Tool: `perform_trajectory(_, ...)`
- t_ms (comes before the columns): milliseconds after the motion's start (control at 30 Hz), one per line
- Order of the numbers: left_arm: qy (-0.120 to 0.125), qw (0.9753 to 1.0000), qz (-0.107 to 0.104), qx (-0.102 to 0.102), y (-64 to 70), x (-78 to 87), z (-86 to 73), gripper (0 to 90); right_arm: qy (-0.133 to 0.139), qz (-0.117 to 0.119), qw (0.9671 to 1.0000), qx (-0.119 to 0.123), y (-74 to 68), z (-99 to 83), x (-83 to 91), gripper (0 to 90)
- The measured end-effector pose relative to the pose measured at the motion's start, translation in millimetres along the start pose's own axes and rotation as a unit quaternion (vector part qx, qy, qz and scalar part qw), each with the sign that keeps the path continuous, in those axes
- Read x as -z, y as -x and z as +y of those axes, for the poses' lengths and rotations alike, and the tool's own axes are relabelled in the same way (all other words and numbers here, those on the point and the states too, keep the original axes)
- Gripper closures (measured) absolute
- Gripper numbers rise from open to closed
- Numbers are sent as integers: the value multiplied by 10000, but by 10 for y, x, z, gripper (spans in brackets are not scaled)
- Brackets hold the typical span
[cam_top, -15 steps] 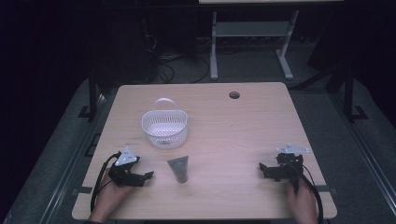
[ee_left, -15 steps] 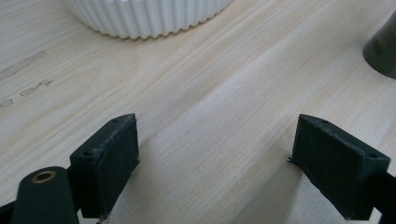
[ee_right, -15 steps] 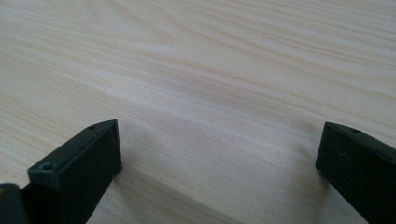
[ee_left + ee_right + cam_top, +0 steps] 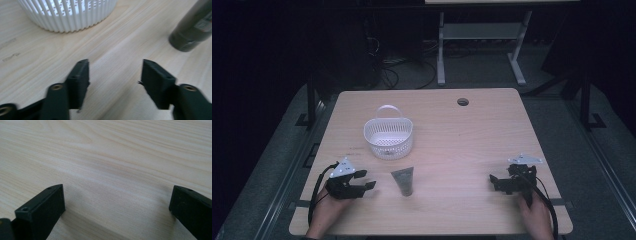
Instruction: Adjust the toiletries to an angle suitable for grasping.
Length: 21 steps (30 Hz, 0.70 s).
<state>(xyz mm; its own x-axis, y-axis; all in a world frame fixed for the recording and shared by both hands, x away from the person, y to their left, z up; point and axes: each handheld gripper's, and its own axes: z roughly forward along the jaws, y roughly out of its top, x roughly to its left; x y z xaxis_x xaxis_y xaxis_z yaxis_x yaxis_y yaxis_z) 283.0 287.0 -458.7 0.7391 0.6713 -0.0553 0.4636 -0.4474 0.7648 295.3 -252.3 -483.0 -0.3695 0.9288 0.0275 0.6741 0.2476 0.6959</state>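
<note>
Left gripper (image 4: 371, 185): jaws apart, holding nothing, low over the table (image 4: 462, 145). Right gripper (image 4: 493, 180): jaws wide apart (bare wood between them). Dark tube (image 4: 404, 181): lying just beyond the left gripper's tips, untouched. White slotted basket (image 4: 388, 137): farther ahead, upright.

The pale wooden table (image 4: 472, 145) shows smooth, matt grain. The white slatted plastic basket (image 4: 388, 138) looks slightly glossy. The dark grey tube (image 4: 404, 180) seems to be matt plastic, though it is blurred. The black gripper jaws are matt.
</note>
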Motion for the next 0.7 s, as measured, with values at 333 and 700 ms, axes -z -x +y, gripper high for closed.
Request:
perform_trajectory(333,125,9994,-326,-24,54,163,109,837,1,0,10000,3,0,0,0,0)
perform_trajectory(700,271,9977,-610,-127,187,311,299,897,0,-1,10000,2,0,0,0,0)
